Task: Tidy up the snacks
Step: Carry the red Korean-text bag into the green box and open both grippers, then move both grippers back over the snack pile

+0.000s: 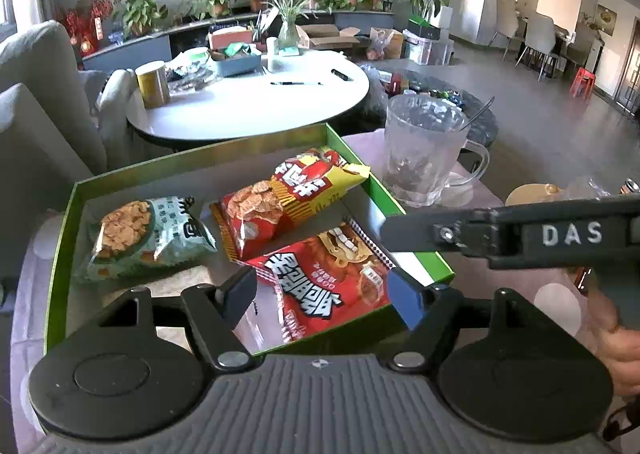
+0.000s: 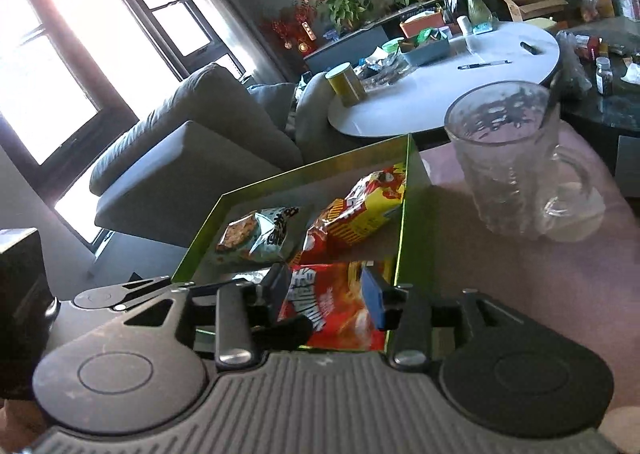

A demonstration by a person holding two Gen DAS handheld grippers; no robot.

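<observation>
A green box [image 1: 200, 164] holds three snack bags: a pale green bag [image 1: 144, 240] at the left, a red and yellow bag [image 1: 296, 194] at the back, and a red bag [image 1: 320, 290] at the front right. My left gripper [image 1: 326, 298] is open, low over the red bag at the box's near edge. The right gripper's finger [image 1: 424, 232] reaches in from the right above the box's right wall. In the right wrist view the box [image 2: 288, 174] and the red bag [image 2: 332, 306] lie just ahead; my right gripper [image 2: 326, 296] is open above that bag.
A glass mug [image 1: 424, 158] stands right of the box on the pink cloth [image 1: 560, 302]; it also shows in the right wrist view [image 2: 508, 158]. A white oval table [image 1: 256, 102] with clutter lies beyond. A grey sofa [image 2: 192, 142] is at the left.
</observation>
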